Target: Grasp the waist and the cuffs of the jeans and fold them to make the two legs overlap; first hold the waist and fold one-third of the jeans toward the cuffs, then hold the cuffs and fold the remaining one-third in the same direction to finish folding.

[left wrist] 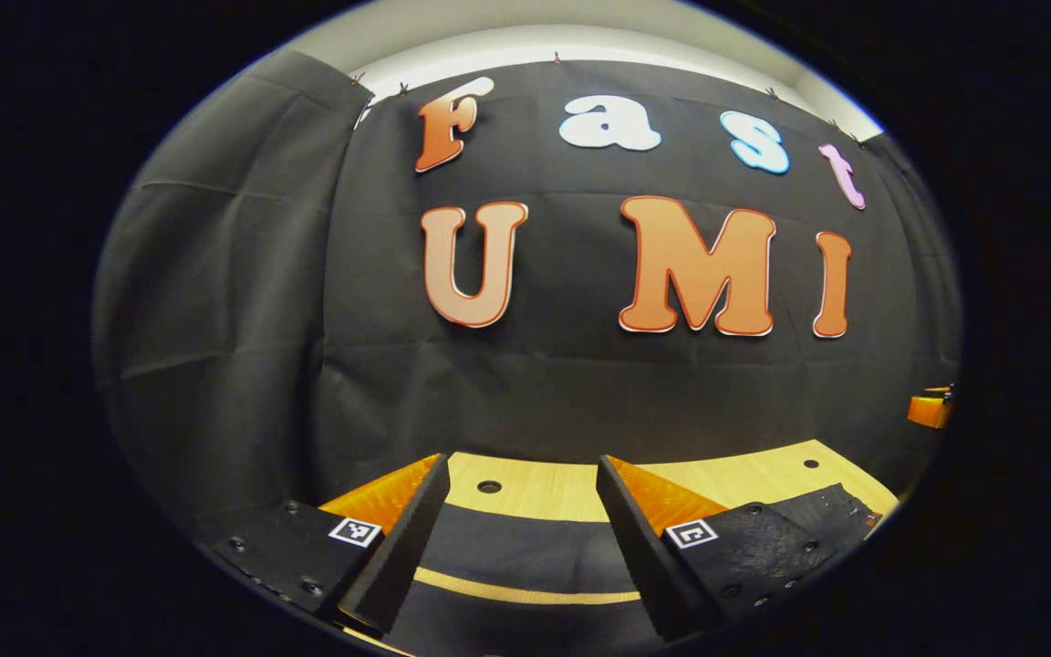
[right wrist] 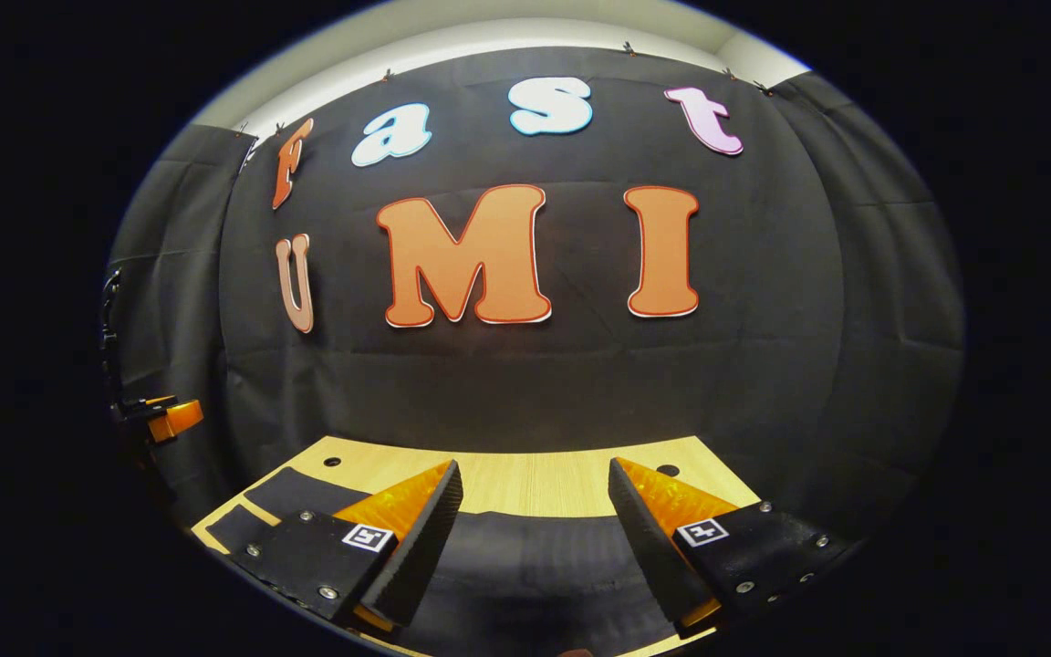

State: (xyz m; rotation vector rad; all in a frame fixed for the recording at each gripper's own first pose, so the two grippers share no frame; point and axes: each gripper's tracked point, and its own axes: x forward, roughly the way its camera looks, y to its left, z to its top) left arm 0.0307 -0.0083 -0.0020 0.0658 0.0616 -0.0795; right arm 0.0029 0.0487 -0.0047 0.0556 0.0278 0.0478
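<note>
Dark jeans (right wrist: 525,557) are lying flat across the wooden table (right wrist: 535,479) with no fold showing yet — every step is waiting; the left gripper (left wrist: 521,534) and right gripper (right wrist: 530,538) are hovering above them, fingers spread, gripping nothing.

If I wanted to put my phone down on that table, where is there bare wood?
Bare table runs as a strip along the far edge, between the dark jeans and the black cloth wall, broken by a few small holes. In the left gripper view a thin sliver of wood shows between the two legs. Nearer in, the jeans lie under both open grippers.
</note>
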